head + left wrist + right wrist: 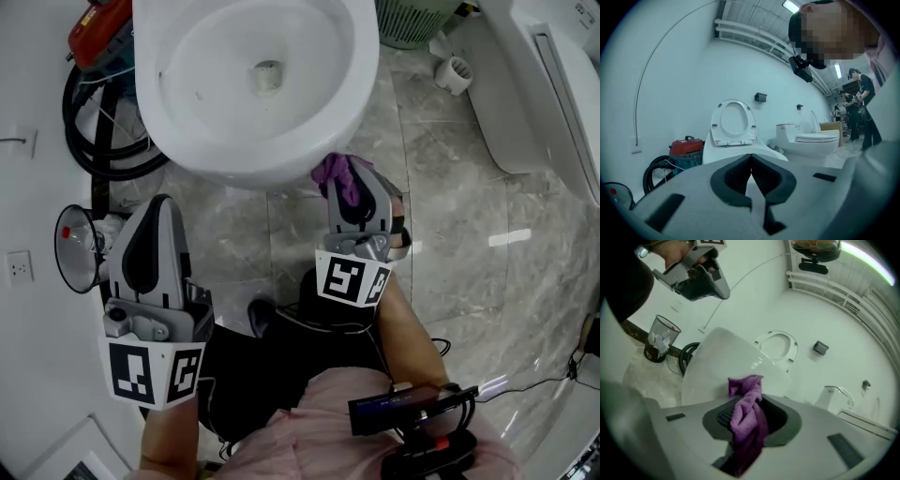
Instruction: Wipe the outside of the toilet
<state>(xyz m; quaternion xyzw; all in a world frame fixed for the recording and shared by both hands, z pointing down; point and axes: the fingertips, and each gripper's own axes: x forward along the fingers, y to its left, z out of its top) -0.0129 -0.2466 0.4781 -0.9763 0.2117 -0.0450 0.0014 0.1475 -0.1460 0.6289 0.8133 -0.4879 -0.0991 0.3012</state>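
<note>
Right gripper view, right gripper [749, 401] fingers clamped on purple cloth [746, 423] just beside toilet [717, 364] bowl, left gripper [751, 158] fingers pressed together, empty

The toilet [253, 84] stands at far centre on the floor [459, 244]. The vacuum cleaner [98, 33] and hose [98, 141] lie to its left. The bin [80, 246] sits nearer, left of the left gripper [159, 204]. The cloth [339, 178], between the jaws of the right gripper [361, 187], is just beside the toilet's near outer wall. A second toilet [553, 94] stands far right.
</note>
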